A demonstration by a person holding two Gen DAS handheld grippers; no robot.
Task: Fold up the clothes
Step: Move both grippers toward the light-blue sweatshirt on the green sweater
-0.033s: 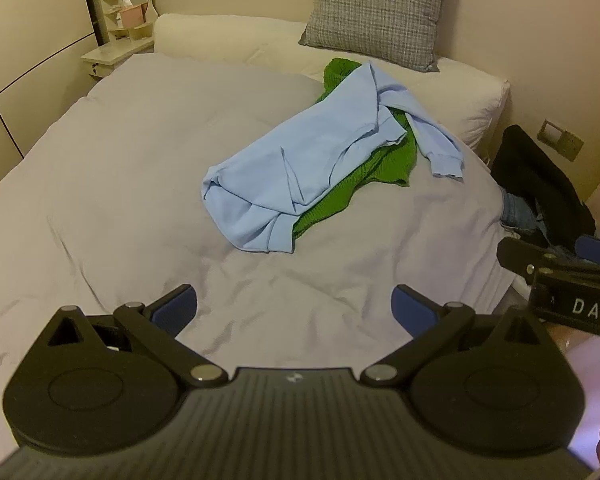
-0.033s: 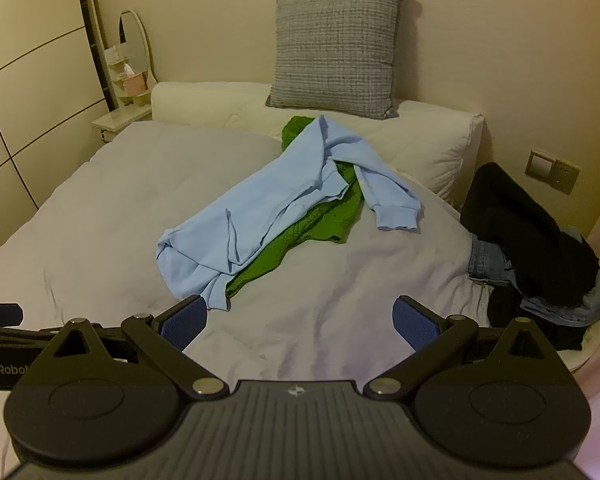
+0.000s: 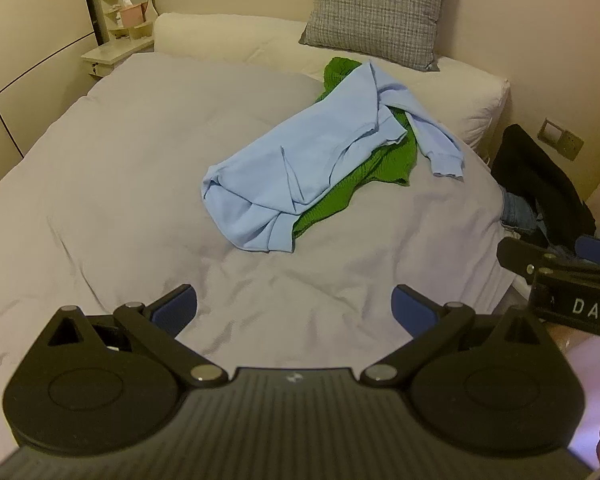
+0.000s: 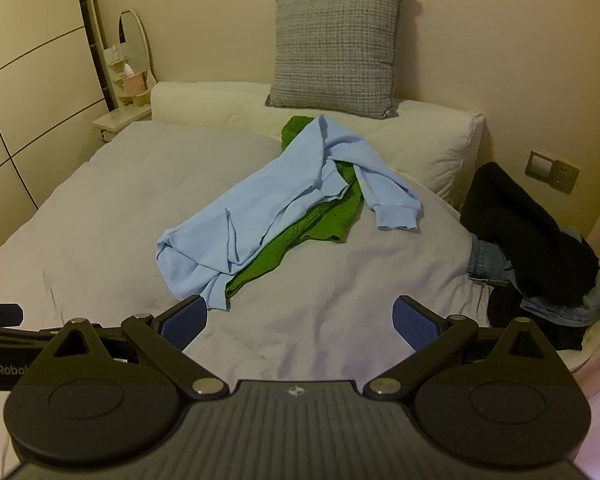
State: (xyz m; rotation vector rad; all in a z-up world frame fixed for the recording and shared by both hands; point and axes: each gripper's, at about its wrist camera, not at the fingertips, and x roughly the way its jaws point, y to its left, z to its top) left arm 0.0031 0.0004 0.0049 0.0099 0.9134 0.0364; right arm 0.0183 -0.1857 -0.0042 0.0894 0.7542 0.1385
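A crumpled blue sweatshirt (image 3: 308,168) is draped over a green sweater (image 3: 364,168) on the bed (image 3: 140,152) just below the pillow (image 3: 376,8), while both the left gripper (image 3: 294,310) and the right gripper (image 4: 300,318) are held with fingers spread wide and empty.

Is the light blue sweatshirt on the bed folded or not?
Not folded: the light blue sweatshirt lies crumpled over a green sweater, one sleeve flung out.
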